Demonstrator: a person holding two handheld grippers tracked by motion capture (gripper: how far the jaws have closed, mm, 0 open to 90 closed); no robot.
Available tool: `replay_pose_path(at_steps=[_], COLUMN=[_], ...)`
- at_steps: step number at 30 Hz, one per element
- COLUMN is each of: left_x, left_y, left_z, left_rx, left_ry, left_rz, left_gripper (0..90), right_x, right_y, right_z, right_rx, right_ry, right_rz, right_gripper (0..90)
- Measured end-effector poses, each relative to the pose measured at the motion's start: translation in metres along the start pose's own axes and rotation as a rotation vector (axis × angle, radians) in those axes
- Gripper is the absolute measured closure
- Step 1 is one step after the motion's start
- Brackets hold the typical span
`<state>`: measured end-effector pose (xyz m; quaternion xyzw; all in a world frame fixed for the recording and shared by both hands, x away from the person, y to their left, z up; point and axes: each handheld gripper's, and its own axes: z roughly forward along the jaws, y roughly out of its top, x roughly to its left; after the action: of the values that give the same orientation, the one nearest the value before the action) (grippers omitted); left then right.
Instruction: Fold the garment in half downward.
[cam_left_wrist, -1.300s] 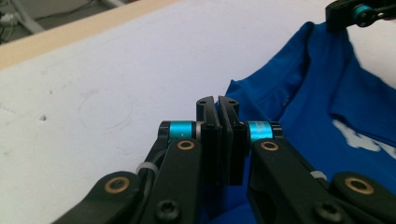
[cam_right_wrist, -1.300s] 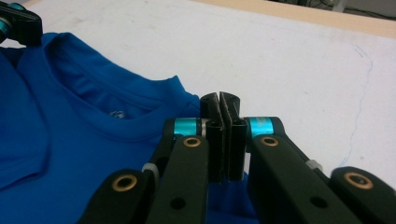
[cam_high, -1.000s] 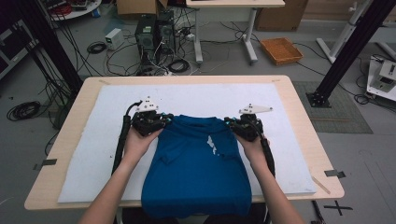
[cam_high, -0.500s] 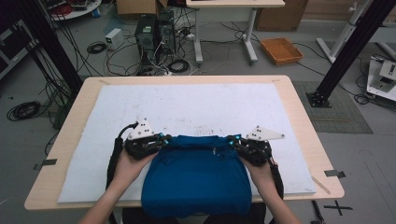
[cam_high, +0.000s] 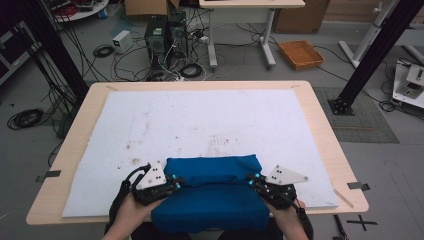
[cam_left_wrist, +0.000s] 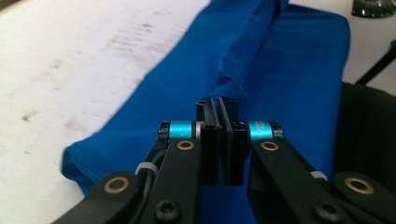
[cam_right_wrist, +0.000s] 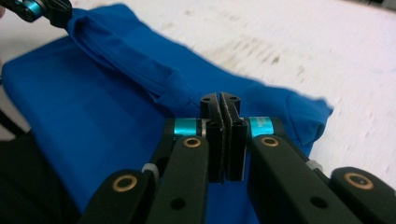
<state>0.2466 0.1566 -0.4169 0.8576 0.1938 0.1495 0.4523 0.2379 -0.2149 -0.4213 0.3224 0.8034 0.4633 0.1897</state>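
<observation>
Illumination in the high view is even and diffuse, from overhead; the white mat on the desk reads bright without glare, and shadows beneath the blue shirt are soft. Resolution is low and fine detail is smeared. In both gripper views the near claw parts are sharp, while the mat stains and far shirt folds are soft. The floor area is dimmer.

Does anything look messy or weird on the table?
The white mat has brownish smudges near its middle. The blue shirt hangs over the near table edge with a lumpy fold on top. Nothing looks spilled or broken.
</observation>
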Motion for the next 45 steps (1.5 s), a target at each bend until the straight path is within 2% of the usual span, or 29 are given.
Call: replay_pose_path(at_steps=[6,9,12,14,16,18,20,24,26,27,29,31,33,35,36,41,45], left_x=[-0.017,-0.023,-0.027,-0.028,-0.027,-0.021,-0.011,0.019,0.036,0.044,0.057,0.066,0.072,0.074,0.073,0.074,0.077], left_y=[-0.012,-0.015,-0.016,-0.015,-0.013,-0.011,-0.008,-0.002,-0.002,-0.002,-0.003,-0.006,-0.011,-0.017,-0.019,-0.025,-0.023], left_z=[0.005,0.005,0.002,0.000,-0.003,-0.005,-0.006,-0.006,-0.003,0.000,0.008,0.016,0.022,0.026,0.026,0.019,0.014], left_rx=[0.059,0.082,0.085,0.071,0.063,0.046,0.017,-0.046,-0.063,-0.071,-0.063,-0.019,0.042,0.072,0.079,0.069,0.029], left_ry=[-0.028,-0.041,-0.051,-0.063,-0.046,-0.013,0.030,0.156,0.192,0.201,0.206,0.224,0.235,0.230,0.241,0.244,0.249], left_rz=[0.037,0.054,0.054,0.048,0.048,0.026,-0.014,-0.089,-0.148,-0.184,-0.228,-0.259,-0.284,-0.307,-0.309,-0.329,-0.349], left_gripper=[87.2,86.3,77.3,73.7,71.9,70.1,67.8,62.6,60.2,57.7,57.4,55.2,55.0,55.5,56.1,56.2,55.0], right_x=[0.012,0.019,0.025,0.025,0.022,0.017,0.008,-0.019,-0.034,-0.040,-0.051,-0.059,-0.064,-0.066,-0.067,-0.070,-0.072], right_y=[-0.017,-0.021,-0.023,-0.022,-0.021,-0.018,-0.014,-0.003,0.001,0.003,0.005,0.005,0.003,0.001,-0.001,-0.005,-0.003], right_z=[-0.004,-0.006,-0.011,-0.014,-0.017,-0.019,-0.019,-0.012,-0.002,0.003,0.015,0.028,0.039,0.045,0.046,0.040,0.035], right_rx=[0.052,0.066,0.069,0.063,0.053,0.038,0.019,-0.017,-0.014,-0.012,0.007,0.040,0.075,0.108,0.116,0.113,0.071], right_ry=[0.011,0.033,0.028,0.023,0.010,-0.011,-0.033,-0.092,-0.112,-0.126,-0.126,-0.127,-0.107,-0.114,-0.119,-0.137,-0.138], right_rz=[-0.025,-0.036,-0.070,-0.071,-0.067,-0.053,-0.025,0.060,0.108,0.129,0.178,0.207,0.247,0.238,0.233,0.233,0.258], right_gripper=[89.1,88.1,85.3,84.1,83.3,79.6,76.3,68.9,65.9,63.7,60.8,57.4,58.2,65.7,66.9,68.7,64.7])
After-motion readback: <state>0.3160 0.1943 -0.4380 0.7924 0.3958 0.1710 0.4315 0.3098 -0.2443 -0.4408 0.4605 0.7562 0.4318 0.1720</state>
